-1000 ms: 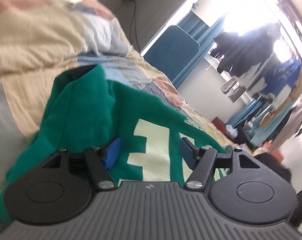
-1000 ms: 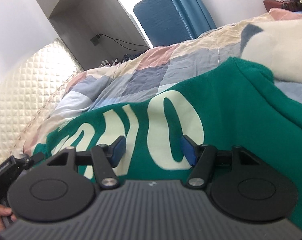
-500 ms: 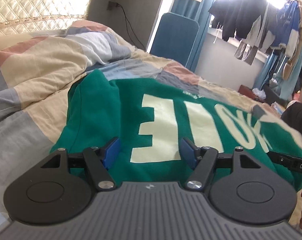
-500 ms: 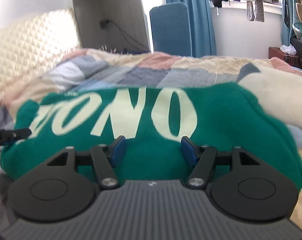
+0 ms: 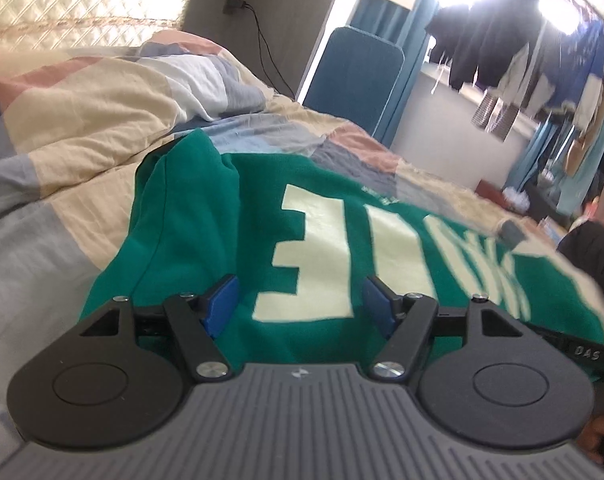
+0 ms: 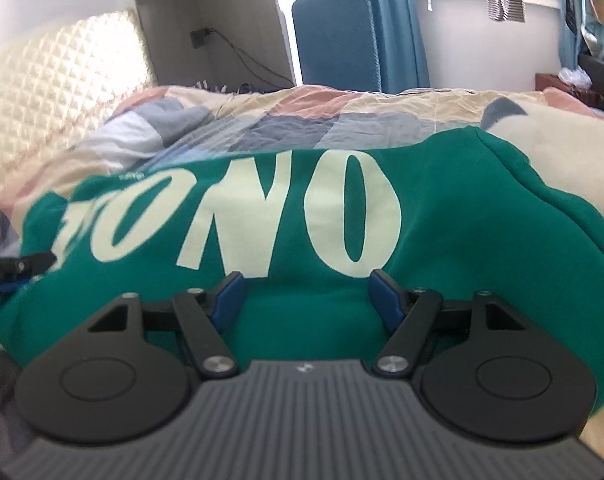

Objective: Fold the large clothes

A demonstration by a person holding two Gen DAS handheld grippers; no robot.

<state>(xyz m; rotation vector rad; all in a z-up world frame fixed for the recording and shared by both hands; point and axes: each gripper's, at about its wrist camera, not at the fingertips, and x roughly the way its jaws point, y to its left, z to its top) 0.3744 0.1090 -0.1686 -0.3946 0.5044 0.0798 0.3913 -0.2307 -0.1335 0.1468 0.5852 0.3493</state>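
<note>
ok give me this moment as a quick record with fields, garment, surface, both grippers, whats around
garment: green sweatshirt with large cream letters, lying spread across the bed
surface: patchwork quilt in beige, grey, pink and blue, rumpled
left gripper: left gripper open, over the sweatshirt's near edge, pads not pressing on cloth
right gripper: right gripper open, jaws have just been opening, green cloth behind the gap, nothing pinched
headboard: quilted cream panel
background: blue chair, blue curtain, hanging clothes by the window
fold state: not yet folded
</note>
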